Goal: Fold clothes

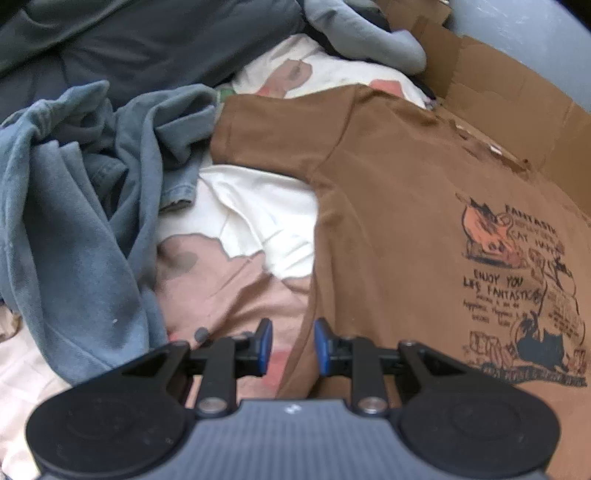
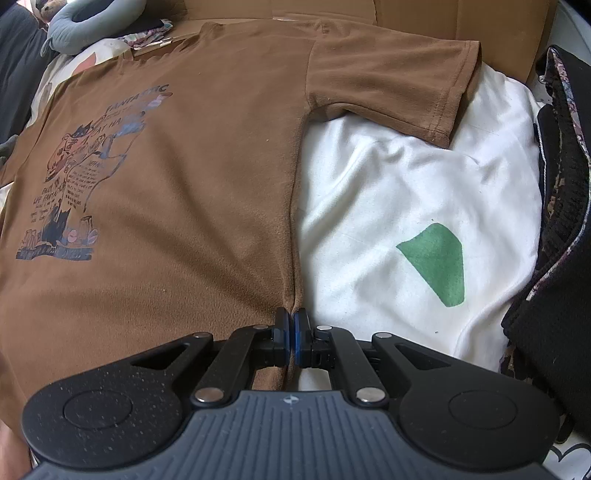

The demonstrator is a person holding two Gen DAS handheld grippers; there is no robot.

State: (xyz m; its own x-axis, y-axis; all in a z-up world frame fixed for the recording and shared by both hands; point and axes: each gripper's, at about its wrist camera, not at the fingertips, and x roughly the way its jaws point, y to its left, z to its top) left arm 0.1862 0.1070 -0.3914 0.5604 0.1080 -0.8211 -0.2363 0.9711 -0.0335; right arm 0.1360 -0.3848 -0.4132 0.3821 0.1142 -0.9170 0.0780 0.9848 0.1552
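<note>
A brown t-shirt (image 1: 388, 221) with a cat print lies flat, print up, on a white bed cover (image 1: 258, 206). In the left wrist view its sleeve (image 1: 277, 136) spreads to the left. My left gripper (image 1: 293, 347) hovers over the shirt's side edge, jaws apart, with the edge running under the gap and nothing pinched. In the right wrist view the shirt (image 2: 203, 184) fills the left half and its other sleeve (image 2: 399, 85) lies spread at the upper right. My right gripper (image 2: 293, 332) is shut on the shirt's side seam near the hem, and creases fan out from the pads.
A heap of blue-grey clothes (image 1: 74, 206) lies left of the shirt, dark grey cloth (image 1: 129, 44) behind it. Flattened cardboard (image 1: 498, 92) lies beyond the collar. A black patterned garment (image 2: 554, 240) is piled at the right. A grey neck pillow (image 2: 85, 22) sits far left.
</note>
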